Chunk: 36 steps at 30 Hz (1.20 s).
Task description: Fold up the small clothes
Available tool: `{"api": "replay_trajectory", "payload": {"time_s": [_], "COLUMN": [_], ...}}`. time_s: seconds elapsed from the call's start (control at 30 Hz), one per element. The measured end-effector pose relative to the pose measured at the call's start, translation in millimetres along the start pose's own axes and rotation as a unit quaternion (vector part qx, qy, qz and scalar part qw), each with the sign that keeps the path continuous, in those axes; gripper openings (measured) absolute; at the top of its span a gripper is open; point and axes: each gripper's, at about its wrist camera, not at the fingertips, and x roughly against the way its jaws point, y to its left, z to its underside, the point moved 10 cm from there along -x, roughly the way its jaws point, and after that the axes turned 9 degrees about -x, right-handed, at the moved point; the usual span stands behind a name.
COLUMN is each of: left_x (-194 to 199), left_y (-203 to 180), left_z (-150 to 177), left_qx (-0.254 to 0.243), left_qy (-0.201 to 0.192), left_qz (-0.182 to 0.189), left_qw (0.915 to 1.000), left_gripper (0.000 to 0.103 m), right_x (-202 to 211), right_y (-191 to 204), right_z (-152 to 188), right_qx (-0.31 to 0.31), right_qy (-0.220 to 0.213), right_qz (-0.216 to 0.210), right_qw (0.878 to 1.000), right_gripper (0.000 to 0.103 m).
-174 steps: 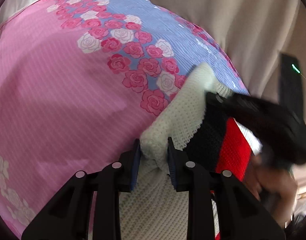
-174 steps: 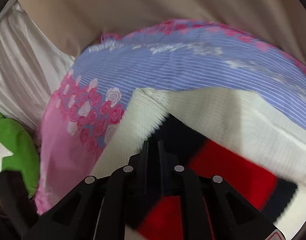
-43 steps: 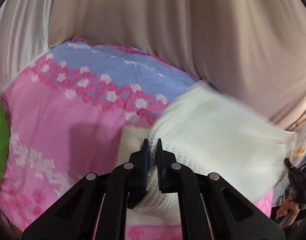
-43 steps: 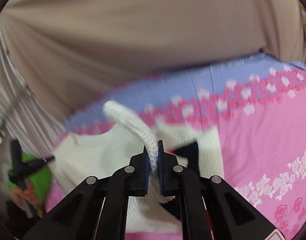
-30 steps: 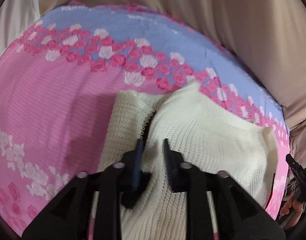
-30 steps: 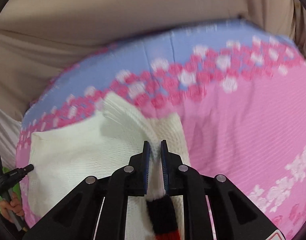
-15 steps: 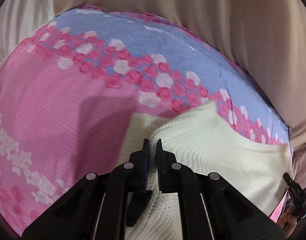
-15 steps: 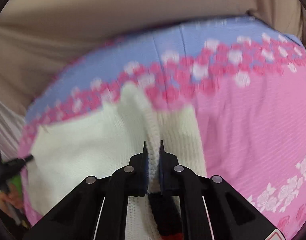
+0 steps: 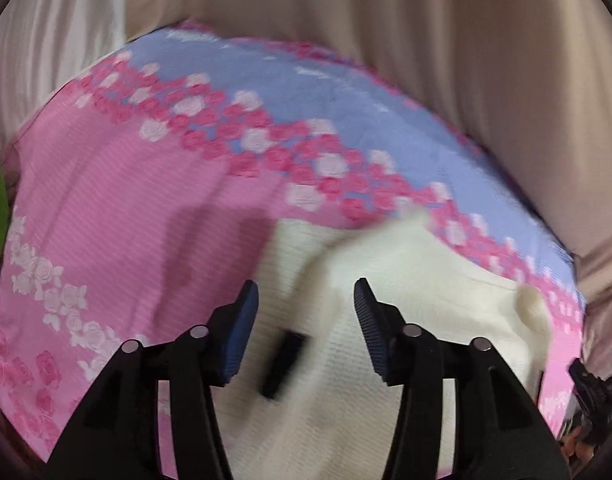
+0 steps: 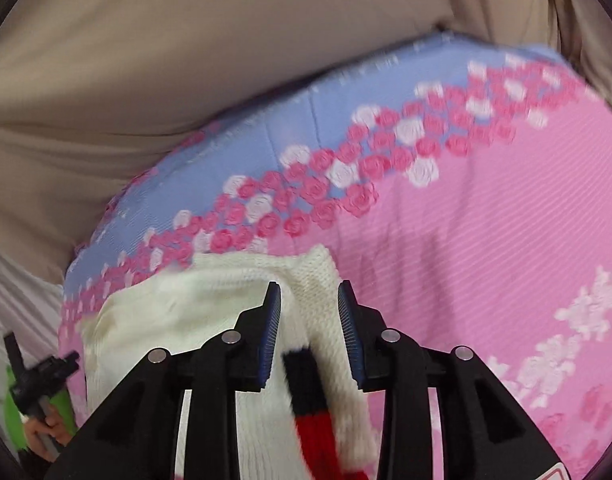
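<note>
While the sweater (image 9: pixel 406 280) is lying folded on the pink bedspread (image 9: pixel 125 200), the left tool (image 9: pixel 306 304) and right tool (image 10: pixel 310 304) are opening, gripping nothing.

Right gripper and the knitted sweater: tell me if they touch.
Apart. In the right wrist view the opening right gripper shows gaps between both pads and the sweater fold.

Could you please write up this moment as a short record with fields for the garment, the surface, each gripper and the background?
garment: cream knit sweater with a dark and red stripe, lying folded on the bedspread
surface: pink and blue rose-print bedspread
left gripper: jaws opening, pads clear of the knit below them
right gripper: jaws opening, the sweater's edge between them, not pinched
background: beige curtain
</note>
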Motion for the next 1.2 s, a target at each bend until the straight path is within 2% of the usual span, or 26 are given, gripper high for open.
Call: {"api": "replay_trajectory", "payload": {"time_s": [0.07, 0.13, 0.2, 0.3, 0.37, 0.4, 0.43, 0.47, 0.5, 0.53, 0.57, 0.6, 0.67, 0.73, 0.8, 0.87, 0.97, 1.03, 1.13, 1.2], "left_x": [-12, -29, -52, -81, -93, -91, -85, -76, -68, -56, -40, -27, -8, 6, 14, 14, 7, 0, -9, -13], "left_y": [-29, -51, -60, -41, -12, 3, 14, 27, 34, 42, 51, 56, 62, 65, 62, 62, 56, 45, 35, 29], "left_z": [3, 1, -5, -12, -12, -14, -13, -12, -10, -4, 6, 17, 47, 83, 119, 149, 162, 161, 146, 138], "left_qx": [-0.032, -0.066, -0.108, -0.118, -0.096, -0.079, -0.059, -0.029, -0.013, 0.007, 0.021, 0.027, 0.037, 0.070, 0.123, 0.186, 0.223, 0.227, 0.213, 0.232], "left_qy": [0.013, 0.026, 0.035, 0.058, 0.078, 0.077, 0.074, 0.068, 0.065, 0.060, 0.053, 0.049, 0.054, 0.063, 0.078, 0.089, 0.085, 0.089, 0.080, 0.078], "left_qz": [0.016, 0.015, -0.020, -0.073, -0.096, -0.105, -0.106, -0.091, -0.079, -0.061, -0.048, -0.040, -0.025, -0.004, 0.031, 0.057, 0.067, 0.081, 0.074, 0.091], "left_qw": [0.9993, 0.9974, 0.9933, 0.9886, 0.9877, 0.9884, 0.9899, 0.9931, 0.9947, 0.9963, 0.9972, 0.9977, 0.9976, 0.9956, 0.9889, 0.9769, 0.9688, 0.9665, 0.9709, 0.9653], "left_gripper": [0.054, 0.054, 0.055, 0.057, 0.057, 0.057, 0.057, 0.057, 0.057, 0.057, 0.058, 0.062, 0.070, 0.074, 0.074, 0.074, 0.075, 0.076, 0.080, 0.080], "right_x": [8, -10, -38, -77, -97, -99, -98, -92, -81, -64, -43, -30, 1, 28, 43, 49, 52, 46, 25, 14], "right_y": [22, 48, 72, 87, 59, 43, 20, 6, -9, -22, -31, -32, -39, -50, -61, -76, -82, -81, -69, -59], "right_z": [17, 40, 58, 57, 25, 13, -2, -10, -19, -25, -28, -24, -1, 39, 81, 125, 171, 180, 176, 164], "right_qx": [0.031, 0.072, 0.116, 0.157, 0.131, 0.107, 0.056, 0.012, -0.026, -0.040, -0.039, -0.038, -0.038, -0.031, -0.021, -0.032, -0.080, -0.087, -0.115, -0.140], "right_qy": [0.017, 0.055, 0.080, 0.096, 0.080, 0.074, 0.068, 0.066, 0.053, 0.029, 0.003, -0.004, -0.004, -0.007, 0.005, 0.029, 0.059, 0.068, 0.086, 0.088], "right_qz": [-0.031, -0.036, -0.024, 0.016, 0.080, 0.098, 0.095, 0.082, 0.083, 0.105, 0.110, 0.093, 0.059, 0.054, 0.065, 0.071, 0.037, 0.029, -0.007, -0.030], "right_qw": [0.999, 0.995, 0.990, 0.983, 0.985, 0.987, 0.992, 0.994, 0.995, 0.993, 0.993, 0.995, 0.998, 0.998, 0.998, 0.997, 0.994, 0.993, 0.990, 0.986], "right_gripper": [0.031, 0.031, 0.030, 0.022, 0.019, 0.014, 0.000, 0.000, 0.005, 0.018, 0.022, 0.026, 0.055, 0.063, 0.066, 0.066, 0.068, 0.070, 0.070, 0.070]}}
